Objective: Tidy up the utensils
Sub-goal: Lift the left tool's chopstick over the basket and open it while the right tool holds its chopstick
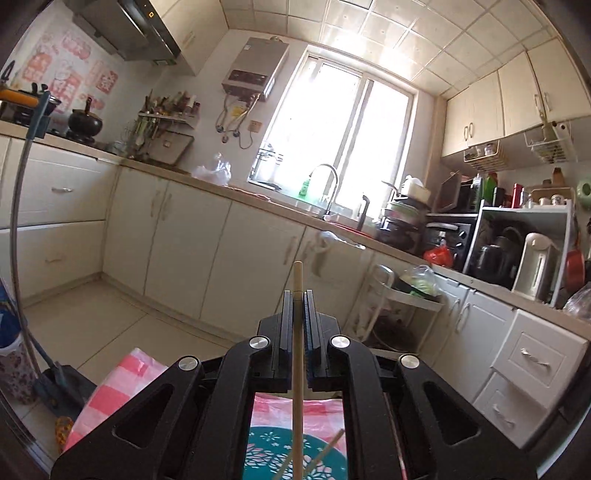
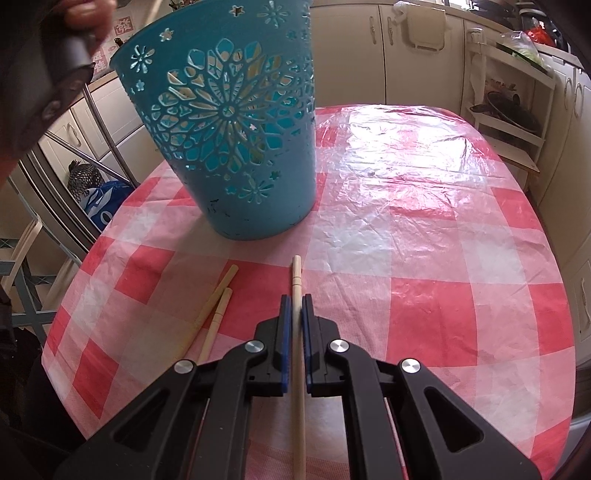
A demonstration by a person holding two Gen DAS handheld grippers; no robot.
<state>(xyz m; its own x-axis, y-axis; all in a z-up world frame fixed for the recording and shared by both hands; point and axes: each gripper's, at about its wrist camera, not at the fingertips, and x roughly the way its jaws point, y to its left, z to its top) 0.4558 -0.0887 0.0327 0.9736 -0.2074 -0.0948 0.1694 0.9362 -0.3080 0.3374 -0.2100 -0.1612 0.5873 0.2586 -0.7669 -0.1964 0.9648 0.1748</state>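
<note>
**Both grippers clamped on a chopstick each, basket ahead**

My right gripper is clenched on a wooden chopstick; the stick runs straight between the blue pads and its tip pokes out just past them, over the checked tablecloth. Just left of my fingers, two loose chopsticks lie side by side on the cloth, touching or nearly so. Beyond them the teal cutout basket stands upright on the table, ahead and slightly left of the gripper. A hand shows at the top left corner.

My left gripper is also clenched, on its own chopstick, tip sticking up past the fingers. It points level across the kitchen. Under it, the teal basket rim with another thin stick in it. Far behind: cabinets and window.
</note>
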